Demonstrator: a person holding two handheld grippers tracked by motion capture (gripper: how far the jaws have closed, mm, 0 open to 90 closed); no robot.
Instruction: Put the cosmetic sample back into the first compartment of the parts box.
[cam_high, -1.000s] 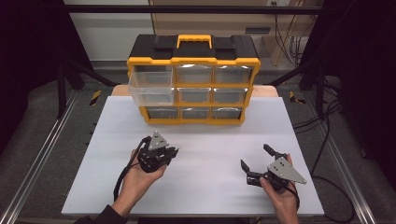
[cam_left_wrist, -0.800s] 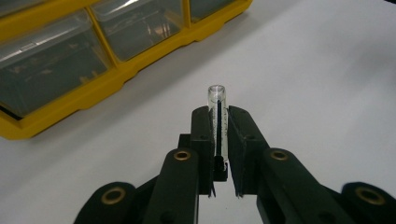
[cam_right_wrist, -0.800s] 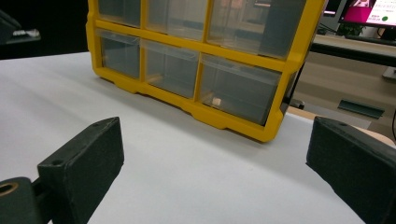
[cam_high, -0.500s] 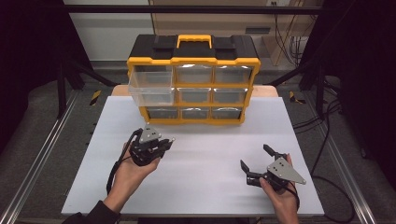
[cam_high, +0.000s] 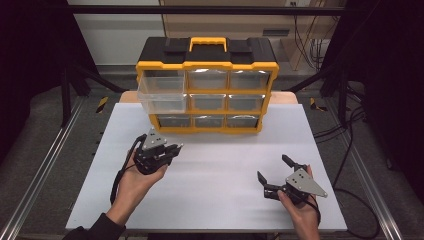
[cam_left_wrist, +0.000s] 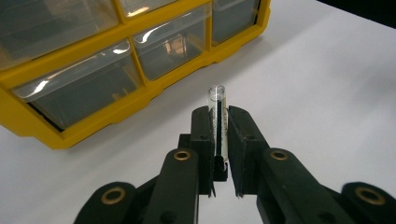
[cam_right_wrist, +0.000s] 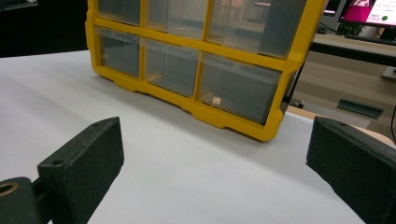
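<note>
Left tongs (cam_left_wrist: 219, 140): pressed onto a small clear glass vial (cam_left_wrist: 217, 119), which stands lengthwise between the 2 black jaws with its open end projecting past their tips. In the high view these tongs (cam_high: 172, 149) sit above the white desk (cam_high: 215, 165), just in front of the lower left corner of the yellow and black drawer organizer (cam_high: 207, 85). The vial is clear of the desk surface and points toward the organizer's bottom row of drawers.

Right tongs (cam_high: 274, 169): spread wide, holding nothing, near the desk's front right area, well apart from the left tongs. The right gripper view looks between both jaws at the organizer's lower drawers.

Organizer: 2 left-hand clear drawers (cam_high: 162, 90) protrude from the frame.
</note>
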